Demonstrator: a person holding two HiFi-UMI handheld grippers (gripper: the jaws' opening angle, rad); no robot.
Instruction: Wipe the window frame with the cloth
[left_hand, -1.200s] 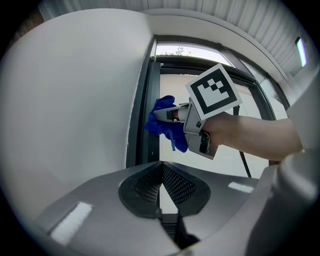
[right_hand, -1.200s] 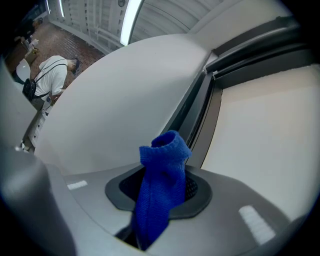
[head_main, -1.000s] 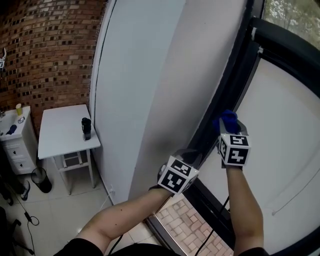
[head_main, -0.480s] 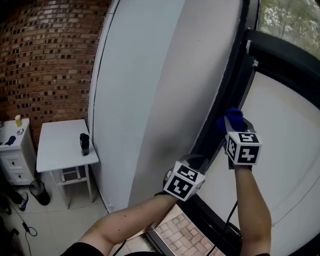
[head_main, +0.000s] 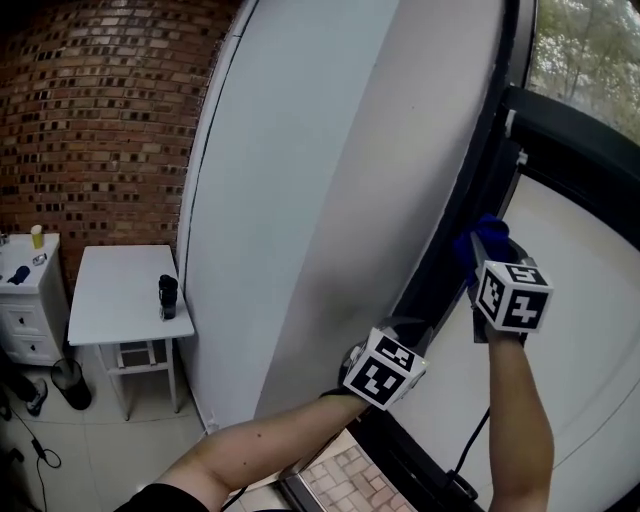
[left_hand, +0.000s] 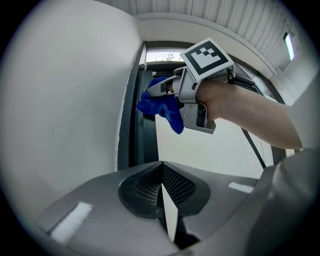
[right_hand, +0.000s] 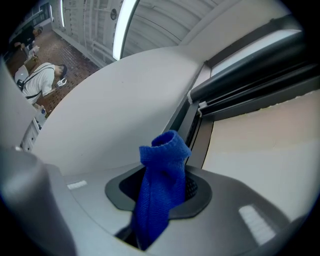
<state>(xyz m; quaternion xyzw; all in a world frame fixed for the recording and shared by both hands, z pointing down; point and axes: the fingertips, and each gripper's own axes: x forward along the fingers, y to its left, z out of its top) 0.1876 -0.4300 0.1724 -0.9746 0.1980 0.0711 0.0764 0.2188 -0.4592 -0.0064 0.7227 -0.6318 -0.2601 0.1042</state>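
Nearest the person, the left gripper (left_hand: 162, 187) has its jaws brought together on nothing; it hangs low beside the dark window frame (head_main: 478, 180), close to where the frame meets the white wall (head_main: 300, 180), and takes no part in the wiping. Higher up the same upright, the right gripper (right_hand: 165, 200) is clamped on the blue cloth (right_hand: 162, 170), whose bunched end stands out past the pads and lies against the frame's edge; whether it truly presses there is hard to say. The wiping stroke along the upright looks to be under way. The next move likely calls for keeping the cloth pushed on the frame while sliding along it, without loosening the grip. Far below stands a small white table (head_main: 110, 285) bearing a dark object (head_main: 168, 296).
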